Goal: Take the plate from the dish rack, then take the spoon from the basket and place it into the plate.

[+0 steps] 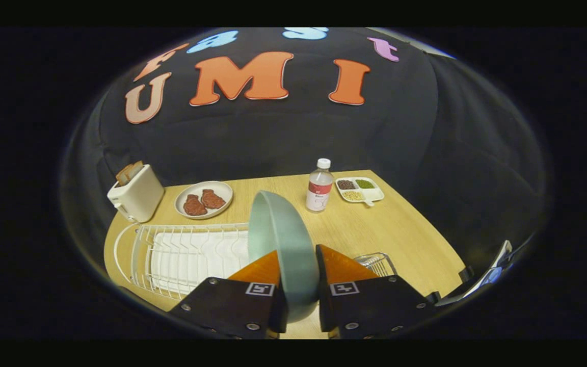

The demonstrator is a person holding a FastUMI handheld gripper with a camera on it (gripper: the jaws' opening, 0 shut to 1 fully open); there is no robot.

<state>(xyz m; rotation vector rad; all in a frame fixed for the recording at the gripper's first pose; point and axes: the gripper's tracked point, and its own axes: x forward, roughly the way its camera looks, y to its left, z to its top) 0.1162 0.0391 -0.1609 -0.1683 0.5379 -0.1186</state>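
The gripper (297, 267) is closed on the rim of the pale green round plate (281, 239), held edge-up just beside the white wire dish rack (171, 255) — a thin-edge pinch, so it could pivot or slip while being lowered onto the wooden table (375, 229).

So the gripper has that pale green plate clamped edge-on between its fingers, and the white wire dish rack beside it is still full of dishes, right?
Not quite. The gripper view shows the gripper shut on the pale green plate, held edge-on, but the white wire dish rack beside it holds no dishes.
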